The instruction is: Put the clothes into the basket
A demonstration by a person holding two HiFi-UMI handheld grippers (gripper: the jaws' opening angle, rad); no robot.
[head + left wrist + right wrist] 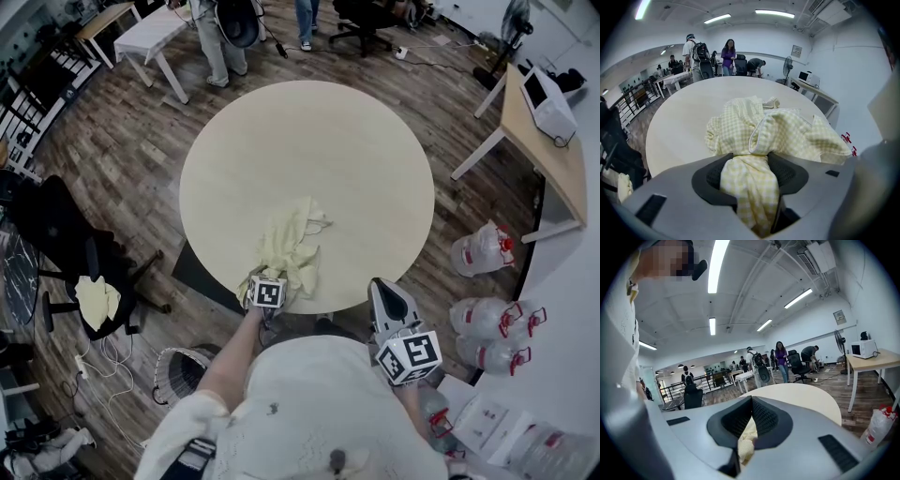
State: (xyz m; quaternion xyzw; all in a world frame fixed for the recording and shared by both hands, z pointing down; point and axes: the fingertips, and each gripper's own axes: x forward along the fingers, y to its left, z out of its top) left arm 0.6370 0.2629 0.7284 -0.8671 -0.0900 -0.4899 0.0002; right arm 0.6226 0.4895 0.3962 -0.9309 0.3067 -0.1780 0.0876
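Yellow cloth point(286, 246) lies at the near edge of the table point(309, 141), pinched by the left gripper point(749, 164); the right gripper point(751, 401), farther right, is closed.

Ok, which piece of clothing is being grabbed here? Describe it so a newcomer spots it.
Start at the big round beige table and look at its edge nearest the person. There lies a crumpled pale yellow checked garment, its near end bunched between the fingers of the left gripper. It is the only cloth on the table.
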